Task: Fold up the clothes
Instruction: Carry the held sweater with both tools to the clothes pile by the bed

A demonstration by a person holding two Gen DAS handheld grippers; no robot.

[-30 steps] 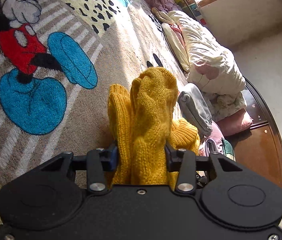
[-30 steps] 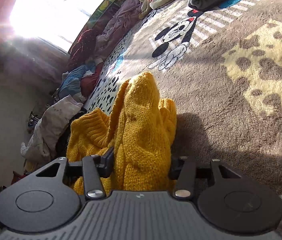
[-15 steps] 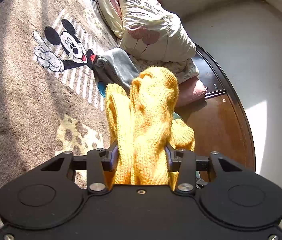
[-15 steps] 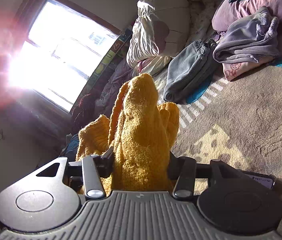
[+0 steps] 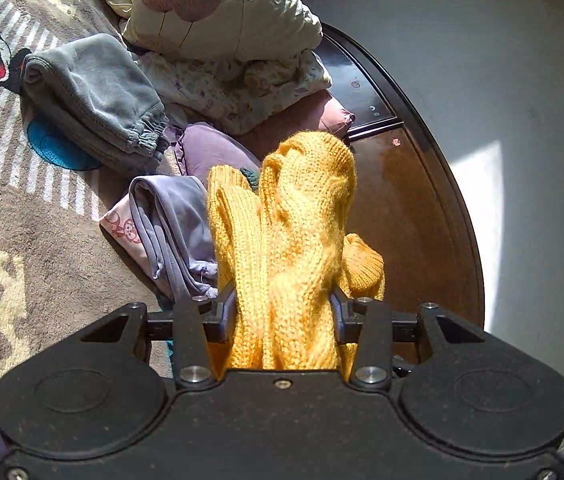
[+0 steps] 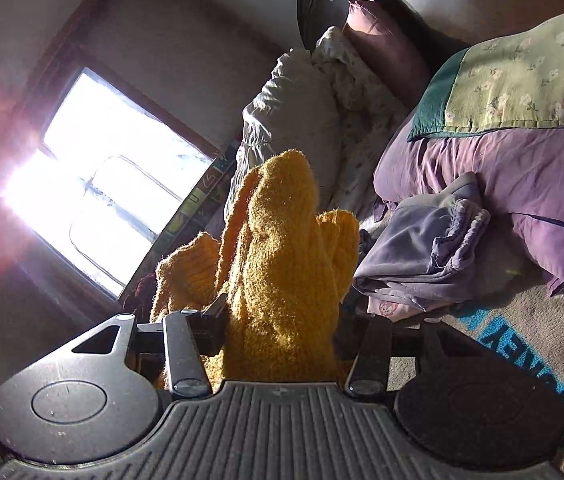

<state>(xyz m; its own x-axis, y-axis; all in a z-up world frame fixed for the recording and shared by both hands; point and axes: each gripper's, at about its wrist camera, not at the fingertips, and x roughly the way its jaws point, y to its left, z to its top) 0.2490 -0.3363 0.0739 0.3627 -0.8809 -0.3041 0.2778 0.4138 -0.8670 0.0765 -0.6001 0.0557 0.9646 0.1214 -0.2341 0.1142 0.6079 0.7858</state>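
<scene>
A folded yellow knit sweater (image 5: 289, 240) is clamped in my left gripper (image 5: 283, 312), which is shut on it. The same sweater (image 6: 282, 264) is also clamped in my right gripper (image 6: 282, 328), shut on it. The bundle is held above the bed near a folded lilac garment (image 5: 166, 228), which also shows in the right wrist view (image 6: 421, 256). A folded grey garment (image 5: 90, 96) lies further left on the blanket. The fingertips of both grippers are hidden by the knit.
A Mickey Mouse blanket (image 5: 2, 208) covers the bed. Pillows and a cream quilt (image 5: 218, 4) are piled at the head, by a dark wooden headboard (image 5: 421, 184). A purple duvet (image 6: 501, 184) with a green floral pillow (image 6: 513, 92) lies right. A bright window (image 6: 114, 184) is left.
Both grippers have swung with the sweater from the middle of the blanket toward the head of the bed, now over the folded lilac and grey garments. Both grips are unchanged.
</scene>
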